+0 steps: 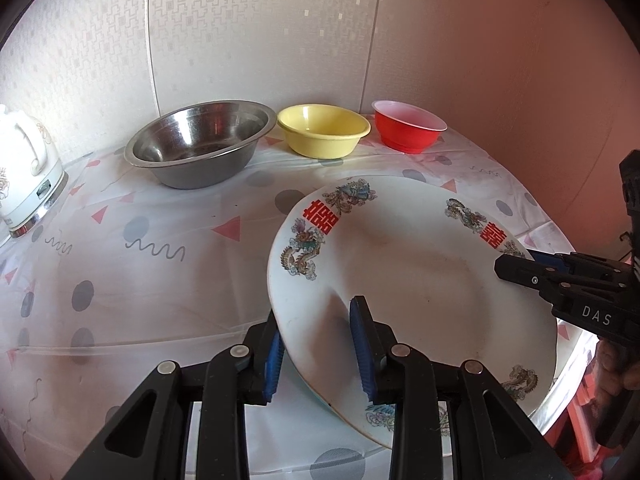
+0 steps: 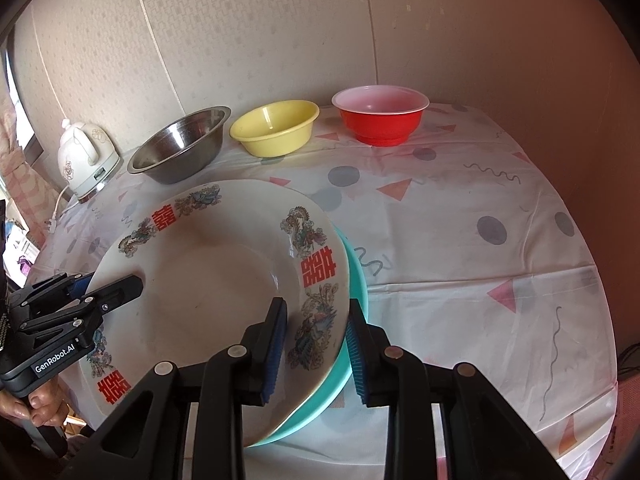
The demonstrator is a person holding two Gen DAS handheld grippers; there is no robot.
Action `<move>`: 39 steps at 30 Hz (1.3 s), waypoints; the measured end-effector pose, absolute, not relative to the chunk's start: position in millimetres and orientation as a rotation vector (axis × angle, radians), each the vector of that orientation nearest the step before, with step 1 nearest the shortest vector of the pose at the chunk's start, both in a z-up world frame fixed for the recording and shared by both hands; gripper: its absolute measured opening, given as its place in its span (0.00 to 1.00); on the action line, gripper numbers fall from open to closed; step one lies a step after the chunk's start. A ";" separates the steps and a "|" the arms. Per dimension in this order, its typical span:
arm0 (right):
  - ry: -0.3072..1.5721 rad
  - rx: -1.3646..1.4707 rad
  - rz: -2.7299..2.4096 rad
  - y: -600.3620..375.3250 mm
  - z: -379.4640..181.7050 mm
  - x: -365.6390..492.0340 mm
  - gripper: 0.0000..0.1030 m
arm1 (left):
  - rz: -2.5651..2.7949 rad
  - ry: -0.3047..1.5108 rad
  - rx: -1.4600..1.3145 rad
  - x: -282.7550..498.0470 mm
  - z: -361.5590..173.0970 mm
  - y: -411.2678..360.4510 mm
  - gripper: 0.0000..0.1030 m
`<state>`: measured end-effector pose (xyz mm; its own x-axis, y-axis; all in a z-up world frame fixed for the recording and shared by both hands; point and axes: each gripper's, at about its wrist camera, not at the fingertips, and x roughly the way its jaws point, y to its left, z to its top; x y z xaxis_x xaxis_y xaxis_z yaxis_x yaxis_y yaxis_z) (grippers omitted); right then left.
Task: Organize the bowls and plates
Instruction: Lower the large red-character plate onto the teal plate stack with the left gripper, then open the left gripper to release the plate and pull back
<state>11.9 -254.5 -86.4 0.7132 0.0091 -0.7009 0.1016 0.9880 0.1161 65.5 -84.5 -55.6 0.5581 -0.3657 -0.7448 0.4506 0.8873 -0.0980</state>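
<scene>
A large white plate (image 1: 400, 264) (image 2: 208, 280) with red characters and dragon prints is held between both grippers, stacked on a teal plate (image 2: 352, 280) that shows under its right edge. My left gripper (image 1: 320, 354) (image 2: 108, 284) is shut on the white plate's left rim, one blue pad on top and one underneath. On the opposite rim my right gripper (image 2: 316, 350) (image 1: 520, 264) is shut on both plates, its outer pad against the teal underside. Along the back wall stand a steel bowl (image 1: 200, 144) (image 2: 180, 148), a yellow bowl (image 1: 324, 132) (image 2: 276, 128) and a red bowl (image 1: 408, 128) (image 2: 380, 116).
A white electric kettle (image 1: 24, 168) (image 2: 86, 156) stands at the back left, its cord trailing off the table. The round table (image 2: 500, 240) wears a patterned plastic cloth. A hand (image 2: 40, 404) grips the left tool's handle. Walls close off the back and right.
</scene>
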 end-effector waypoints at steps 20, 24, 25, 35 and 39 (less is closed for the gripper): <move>0.783 0.184 -0.109 -255.6 -81.8 8.9 0.30 | -0.455 0.854 0.025 58.6 -42.4 -63.4 0.32; 0.766 0.202 -0.137 -260.0 -75.1 6.0 0.30 | -0.457 0.850 -0.015 56.3 -35.9 -54.2 0.32; 0.758 0.207 -0.140 -260.8 -72.7 5.4 0.30 | -0.455 0.845 -0.026 56.2 -34.1 -51.6 0.32; 0.726 0.199 -0.121 -250.2 -49.4 16.6 0.31 | -0.368 0.855 -0.091 65.3 -30.2 -21.3 0.32; 0.722 0.194 -0.079 -241.4 -41.6 27.1 0.31 | -0.342 0.843 -0.121 70.1 -26.6 -7.3 0.32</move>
